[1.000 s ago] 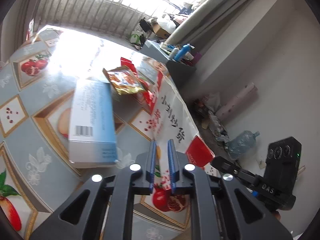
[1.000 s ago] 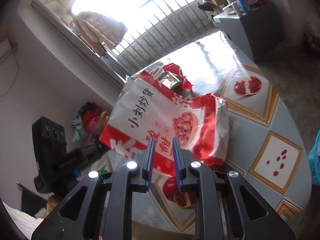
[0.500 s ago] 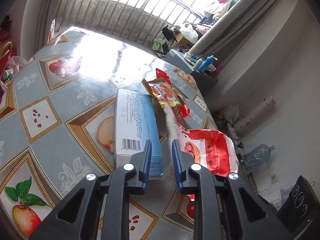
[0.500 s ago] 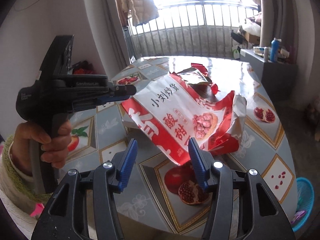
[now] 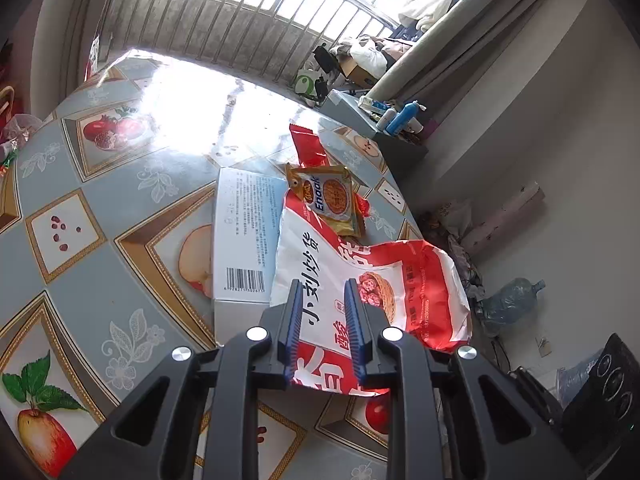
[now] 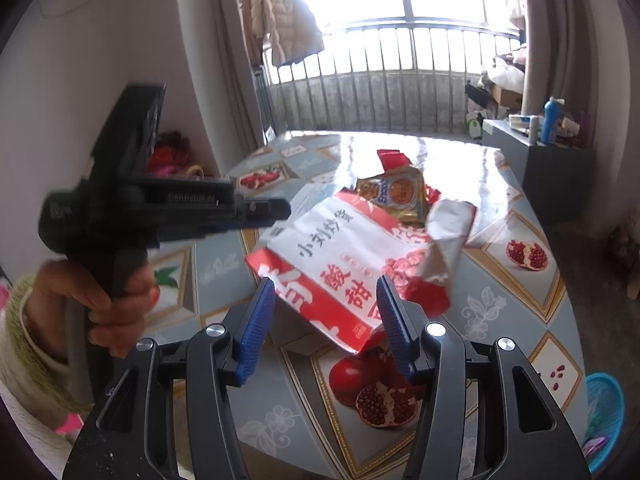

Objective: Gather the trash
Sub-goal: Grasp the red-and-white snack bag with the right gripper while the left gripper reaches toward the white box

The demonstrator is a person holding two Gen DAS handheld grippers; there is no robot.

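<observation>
Large red-and-white crinkled snack bag lying on the round fruit-patterned table, both claws parted above its near end.

Left gripper seen with blue-padded fingers slightly apart, the bag's near edge showing between them, contact not discernible; from the right wrist view, the same left gripper held out over the bag's left corner by a hand in a pale knitted sleeve. Right gripper spread wide, just short of the bag's near corner, holding nothing. Partly under the bag's left side, a flat white-and-blue cardboard box with a barcode. Resting on the bag's far end, a small yellow biscuit wrapper; beyond that, a red foil wrapper. Right of the bag, off the table edge, a blue plastic basket.
</observation>
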